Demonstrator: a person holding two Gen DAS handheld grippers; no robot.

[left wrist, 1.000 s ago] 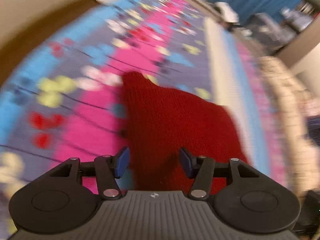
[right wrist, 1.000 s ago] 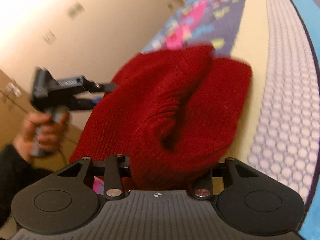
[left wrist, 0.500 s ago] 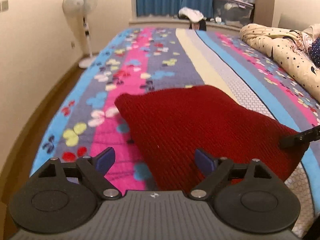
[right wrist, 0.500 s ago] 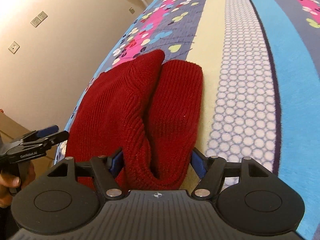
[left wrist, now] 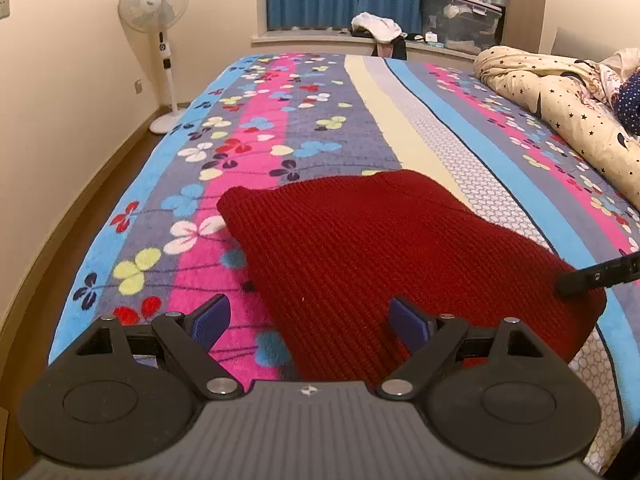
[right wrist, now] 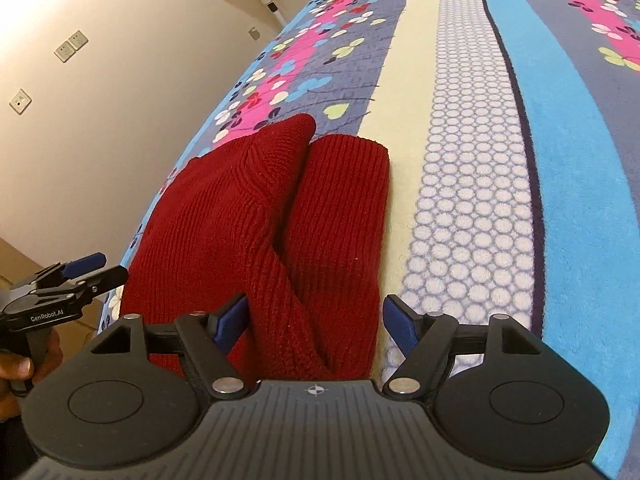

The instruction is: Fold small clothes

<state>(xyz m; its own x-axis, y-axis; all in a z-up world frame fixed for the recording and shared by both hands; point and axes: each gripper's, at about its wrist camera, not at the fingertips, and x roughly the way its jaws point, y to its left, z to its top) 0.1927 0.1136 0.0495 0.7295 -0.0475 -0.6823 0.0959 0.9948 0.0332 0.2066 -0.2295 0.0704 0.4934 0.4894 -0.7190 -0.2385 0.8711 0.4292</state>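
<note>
**Red knit folded, both tongs spread: the loose fold may spring back**

Red knit garment (left wrist: 392, 256) lies on the striped bedspread (left wrist: 304, 120) near the bed's near edge, one half lapped over the other along a seam running toward 12 o'clock in the right wrist view. The left tongs (left wrist: 308, 320) are spread at the garment's 7 o'clock edge, pinching nothing. The right tongs (right wrist: 316, 320) are also spread, straddling the near end of the fold without gripping it. Thick knit probably resists creasing, so the upper flap could slide open; closing on both layers unevenly might drag the pile toward the bed's edge.
</note>
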